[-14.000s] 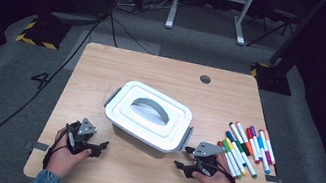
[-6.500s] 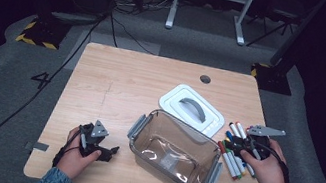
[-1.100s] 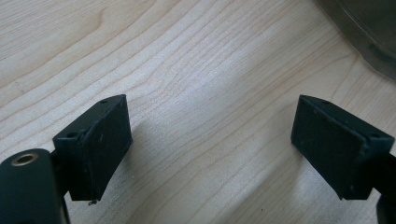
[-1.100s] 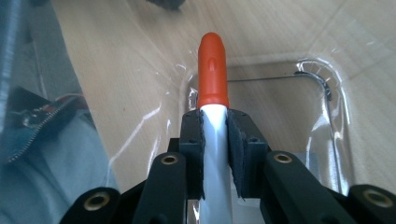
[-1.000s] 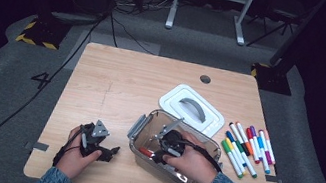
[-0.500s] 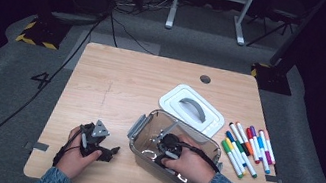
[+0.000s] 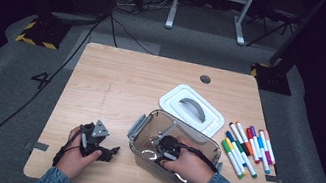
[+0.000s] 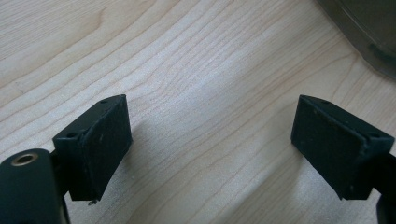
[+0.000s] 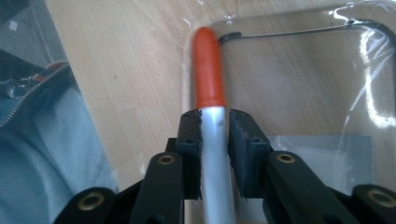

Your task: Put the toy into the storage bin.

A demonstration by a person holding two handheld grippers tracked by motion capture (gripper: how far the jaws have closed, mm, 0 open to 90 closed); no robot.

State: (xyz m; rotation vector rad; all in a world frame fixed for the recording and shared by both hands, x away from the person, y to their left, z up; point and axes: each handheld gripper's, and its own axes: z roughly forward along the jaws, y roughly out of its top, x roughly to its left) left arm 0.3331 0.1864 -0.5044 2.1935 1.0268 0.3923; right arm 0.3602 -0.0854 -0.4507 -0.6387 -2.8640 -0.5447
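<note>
1. Gripping a marker point(image 9: 212, 116) with an orange cap, the right claw point(image 9: 214, 140) has its two black jaws against the silver barrel on either side; the jaws have just been opening a little, yet the barrel sits between the pads and touches both.
2. Capped end forward, the marker sticks out beyond the jaw tips, inside the clear container point(image 7: 144, 131).
3. From the high view, the right claw point(image 7: 166, 148) and its hand are down inside that container, which stands on the wooden surface point(image 7: 116, 83) near the person's edge.
4. The white lid point(image 7: 192, 108) lies just behind the container; a row of coloured markers point(image 7: 247, 147) lies to its right, apart from it.
5. The right gripper view gives the grip and the cap colour, which the hand hides from above.
6. The left claw point(image 8: 210, 140) stands open with bare wood between its jaws; the high view places it point(image 7: 107, 152) just left of the container.
</note>
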